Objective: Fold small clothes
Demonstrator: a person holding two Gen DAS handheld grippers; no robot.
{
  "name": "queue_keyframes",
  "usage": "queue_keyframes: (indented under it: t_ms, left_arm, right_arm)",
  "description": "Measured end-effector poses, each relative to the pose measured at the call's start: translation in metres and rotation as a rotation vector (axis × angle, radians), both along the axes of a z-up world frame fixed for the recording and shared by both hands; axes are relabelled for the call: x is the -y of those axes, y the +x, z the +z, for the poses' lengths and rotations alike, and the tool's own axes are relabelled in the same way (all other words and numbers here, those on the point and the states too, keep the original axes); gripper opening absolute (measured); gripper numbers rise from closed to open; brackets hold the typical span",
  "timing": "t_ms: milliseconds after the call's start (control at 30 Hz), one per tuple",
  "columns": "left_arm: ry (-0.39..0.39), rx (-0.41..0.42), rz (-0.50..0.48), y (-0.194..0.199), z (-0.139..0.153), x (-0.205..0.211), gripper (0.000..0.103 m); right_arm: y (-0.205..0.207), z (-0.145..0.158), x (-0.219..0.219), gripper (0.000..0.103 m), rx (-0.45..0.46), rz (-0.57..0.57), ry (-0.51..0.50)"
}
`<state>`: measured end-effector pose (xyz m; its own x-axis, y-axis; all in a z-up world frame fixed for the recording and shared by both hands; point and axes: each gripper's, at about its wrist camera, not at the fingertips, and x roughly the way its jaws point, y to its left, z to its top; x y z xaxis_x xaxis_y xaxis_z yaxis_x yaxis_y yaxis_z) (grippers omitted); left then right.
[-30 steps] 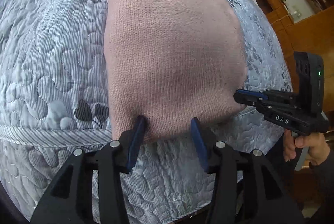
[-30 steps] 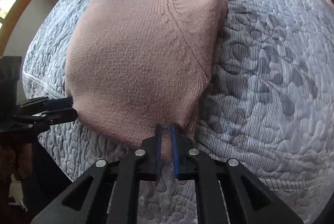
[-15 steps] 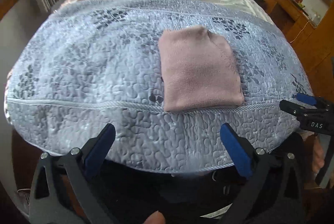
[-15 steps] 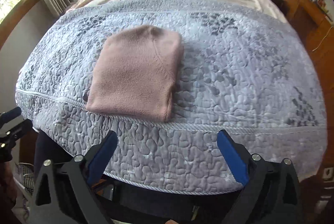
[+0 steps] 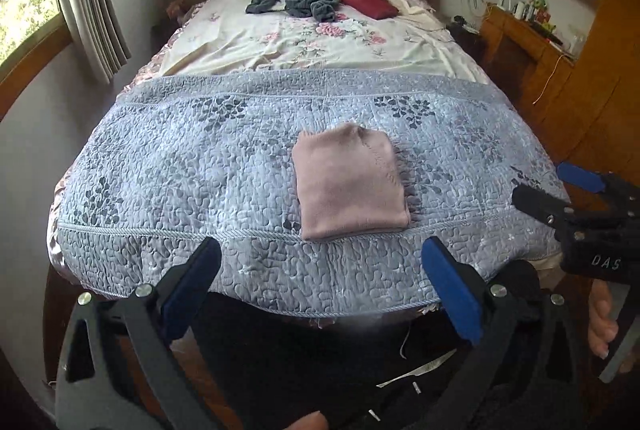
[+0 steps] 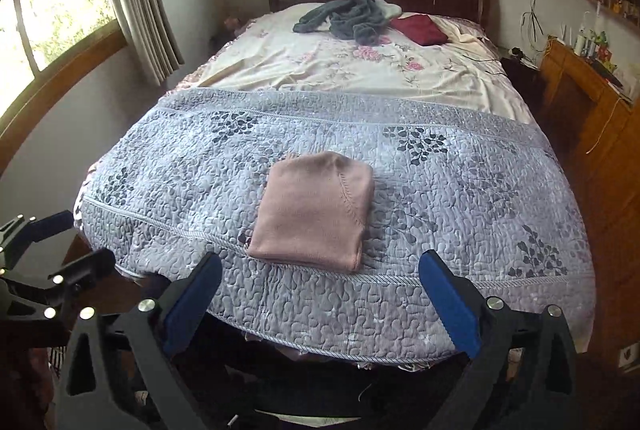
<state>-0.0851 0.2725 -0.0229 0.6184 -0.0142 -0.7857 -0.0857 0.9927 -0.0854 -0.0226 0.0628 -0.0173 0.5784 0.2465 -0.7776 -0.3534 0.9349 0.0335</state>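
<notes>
Both tools spread wide, pulled back from bed, folded pink knit released on quilt

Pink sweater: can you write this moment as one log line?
pink sweater folded on quilt | left gripper open | right gripper open | both clear of sweater

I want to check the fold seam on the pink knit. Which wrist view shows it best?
The right wrist view: the pink knit looks larger there, with its curved seam line clear across the top. The left wrist view shows the same folded knit smaller, its seam fainter along the right edge.
</notes>
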Motion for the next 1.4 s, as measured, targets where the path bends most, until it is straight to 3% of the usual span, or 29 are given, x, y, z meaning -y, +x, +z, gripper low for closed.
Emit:
queue_keyframes:
  t_ms: [100,300,933,1400]
  left_arm:
    - [-0.040,0.021,-0.001,-0.009,0.011,-0.001,0.099]
    - [-0.028,-0.001,-0.007,-0.015,0.008,0.007,0.099]
    - [0.003,-0.017,-0.019,-0.006,0.002,0.014,0.099]
    - [-0.009,-0.029,-0.020,-0.002,-0.004,0.011,0.099]
  right_arm:
    - [-0.014,0.007,-0.007,0.099,0.004,0.008,-0.050]
    - [-0.030,0.013,-0.008,0.099,0.047,-0.027,-0.086]
    - [-0.017,0.004,-0.001,0.099,0.016,-0.050,-0.067]
    - [-0.016,0.007,0.000,0.099,0.049,-0.063,-0.062]
